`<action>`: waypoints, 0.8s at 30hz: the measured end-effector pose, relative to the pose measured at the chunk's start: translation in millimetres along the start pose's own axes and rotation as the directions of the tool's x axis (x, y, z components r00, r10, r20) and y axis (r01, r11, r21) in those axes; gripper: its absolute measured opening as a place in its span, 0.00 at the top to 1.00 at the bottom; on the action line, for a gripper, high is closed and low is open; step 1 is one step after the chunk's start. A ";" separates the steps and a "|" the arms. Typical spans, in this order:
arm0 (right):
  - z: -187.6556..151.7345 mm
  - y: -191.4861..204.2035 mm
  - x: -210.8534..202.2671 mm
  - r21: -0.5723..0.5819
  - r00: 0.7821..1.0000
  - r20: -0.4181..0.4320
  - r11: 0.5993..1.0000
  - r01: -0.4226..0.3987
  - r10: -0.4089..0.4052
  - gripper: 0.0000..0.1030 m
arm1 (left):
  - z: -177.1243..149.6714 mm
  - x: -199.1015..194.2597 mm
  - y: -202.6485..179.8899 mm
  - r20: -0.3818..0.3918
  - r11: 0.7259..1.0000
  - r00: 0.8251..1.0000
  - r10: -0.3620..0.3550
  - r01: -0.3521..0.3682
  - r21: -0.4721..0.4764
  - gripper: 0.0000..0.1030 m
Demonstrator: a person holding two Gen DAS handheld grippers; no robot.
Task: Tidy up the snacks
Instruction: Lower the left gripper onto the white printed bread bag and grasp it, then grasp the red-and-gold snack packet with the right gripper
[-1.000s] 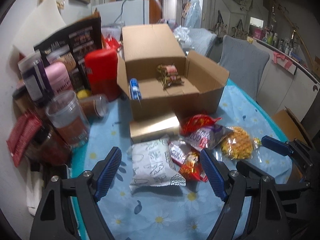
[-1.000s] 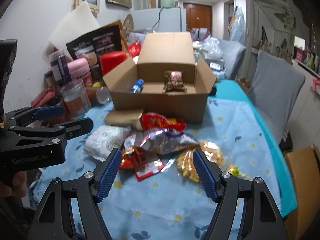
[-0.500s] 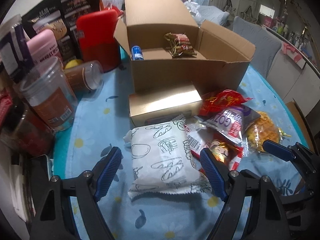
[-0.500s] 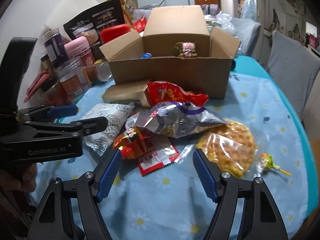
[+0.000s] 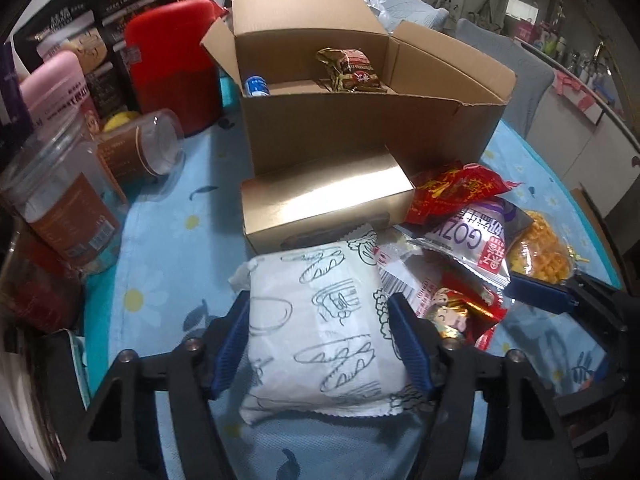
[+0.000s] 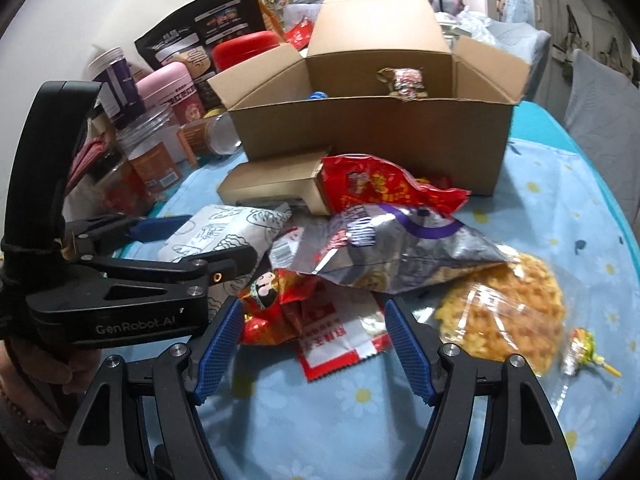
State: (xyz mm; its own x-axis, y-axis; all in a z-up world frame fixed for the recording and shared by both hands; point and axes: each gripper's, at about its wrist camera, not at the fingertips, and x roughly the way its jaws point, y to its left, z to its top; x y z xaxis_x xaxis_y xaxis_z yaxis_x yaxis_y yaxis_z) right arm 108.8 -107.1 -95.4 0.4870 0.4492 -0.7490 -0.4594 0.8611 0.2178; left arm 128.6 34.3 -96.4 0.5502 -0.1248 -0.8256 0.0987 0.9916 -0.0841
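Left wrist view: one table under a light-blue daisy-print cloth [image 5: 168,240]. One open cardboard box [image 5: 360,136] stands at its far side, holding two items: one red-and-gold snack packet [image 5: 352,68] and one blue-capped bottle [image 5: 256,86]. One gold carton [image 5: 324,204] lies against the box front. One white bread-print pouch [image 5: 320,320] lies flat just before the carton; the left gripper [image 5: 320,344] straddles it, jaws just drawn inward, both blue pads pressed against the pouch's sides. Loose pile to the pouch's right, five pieces: one silver-and-purple chip bag [image 6: 400,248], one red foil bag [image 6: 380,188], one clear-wrapped waffle round [image 6: 508,312], one red-and-gold figure packet [image 6: 272,304], one red-and-white sachet [image 6: 340,340]. One lollipop [image 6: 580,352] lies apart at the right. The right gripper [image 6: 314,344] hangs spread above the sachet, pads touching nothing. Left edge: one red canister [image 5: 172,68], one pink canister [image 5: 56,92], two clear jars [image 5: 60,200].
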 end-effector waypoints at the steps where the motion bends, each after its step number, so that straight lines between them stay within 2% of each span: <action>1: 0.3 0.3 1.1 0.003 1.000 -0.001 1.000 -0.017 0.017 0.30 | -0.4 -0.6 0.9 -0.002 1.000 1.000 -0.011 0.011 -0.001 0.40; 10: -1.5 7.4 14.0 0.026 0.986 -0.026 0.986 -0.163 0.163 0.37 | -14.0 -14.4 13.1 -0.011 1.000 1.000 0.011 -0.012 -0.020 0.41; 13: -2.5 12.9 17.0 0.019 0.979 -0.023 0.979 -0.202 0.203 0.47 | -23.2 -23.8 17.5 -0.006 0.999 1.000 0.020 -0.020 -0.033 0.41; 15: -3.1 17.8 16.9 0.003 0.975 -0.017 0.975 -0.222 0.222 0.61 | -25.2 -29.0 20.4 -0.002 0.999 1.000 0.023 -0.023 -0.047 0.41; 18: -5.0 24.2 13.7 -0.030 0.978 -0.002 0.977 -0.211 0.211 0.65 | -30.8 -35.9 21.1 0.005 0.998 1.000 0.030 -0.029 -0.051 0.41; 24: -11.4 13.6 0.0 -0.022 0.986 0.015 0.986 -0.164 0.165 0.67 | -35.0 -36.0 11.9 0.005 0.999 1.000 0.029 -0.029 -0.028 0.41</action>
State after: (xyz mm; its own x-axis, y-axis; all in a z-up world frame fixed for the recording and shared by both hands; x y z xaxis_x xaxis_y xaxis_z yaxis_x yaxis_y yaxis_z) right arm 94.1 -98.1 -99.6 0.4161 0.5885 -0.6933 -0.5495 0.7701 0.3239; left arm 81.0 51.8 -87.2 0.5573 -0.0964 -0.8247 0.0595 0.9953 -0.0762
